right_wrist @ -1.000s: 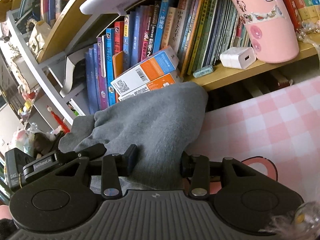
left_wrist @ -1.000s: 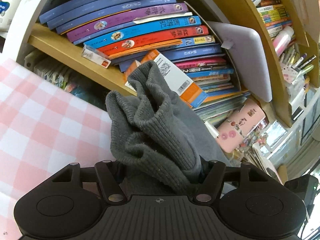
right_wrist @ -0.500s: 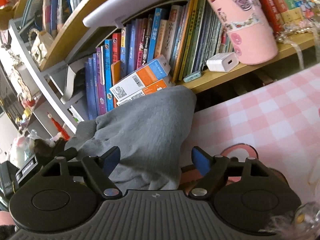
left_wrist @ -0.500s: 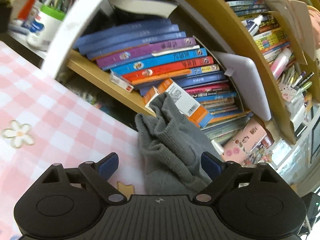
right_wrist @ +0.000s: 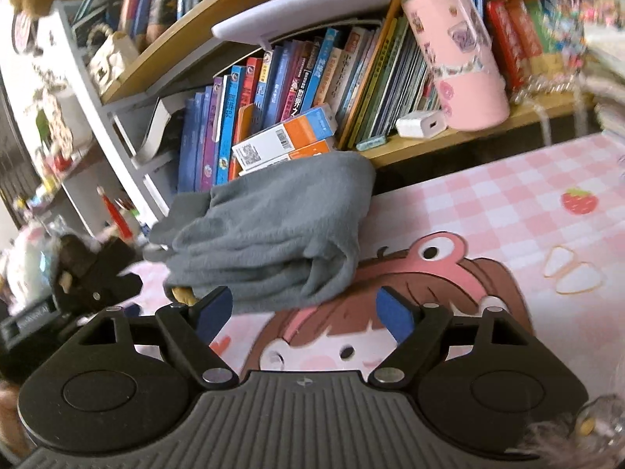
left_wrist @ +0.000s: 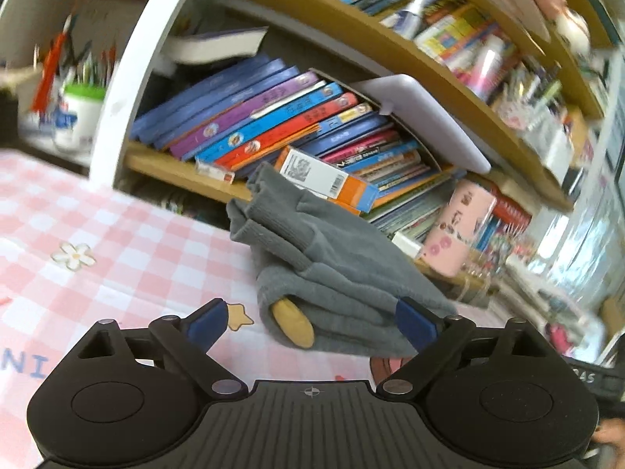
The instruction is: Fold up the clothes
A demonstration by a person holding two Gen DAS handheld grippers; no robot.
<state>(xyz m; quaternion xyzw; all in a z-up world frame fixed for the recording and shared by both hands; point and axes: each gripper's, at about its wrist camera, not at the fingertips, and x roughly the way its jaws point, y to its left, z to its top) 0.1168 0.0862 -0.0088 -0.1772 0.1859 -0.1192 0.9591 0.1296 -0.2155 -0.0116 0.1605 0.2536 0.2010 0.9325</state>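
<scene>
The grey garment (left_wrist: pixel 336 273) is lying folded in a thick bundle on the pink checked tablecloth (left_wrist: pixel 117 234), at the table's far edge, just in front of the bookshelf (left_wrist: pixel 187 172) with its leaning row of books (left_wrist: pixel 273 117). The left gripper (left_wrist: pixel 310 322) is hovering just short of the bundle with its blue-padded fingers (left_wrist: pixel 207 322) spread wide and gripping nothing; the right-hand pad is sitting close against the fold's lower edge, though the blur is making it hard to tell whether it is touching. A tan patch (left_wrist: pixel 293 326), possibly a label or lining, is peeking out from between the layers at the near corner. From the other side, the right gripper (right_wrist: pixel 304 312) is likewise standing wide apart and empty, a little back from the garment (right_wrist: pixel 269 242), over the cartoon girl printed on the cloth (right_wrist: pixel 390 312). An orange and white box (right_wrist: pixel 285 136) is resting just behind the bundle, and a pink tumbler (right_wrist: pixel 457 58) is standing on the shelf beside a white charger (right_wrist: pixel 420 125).
</scene>
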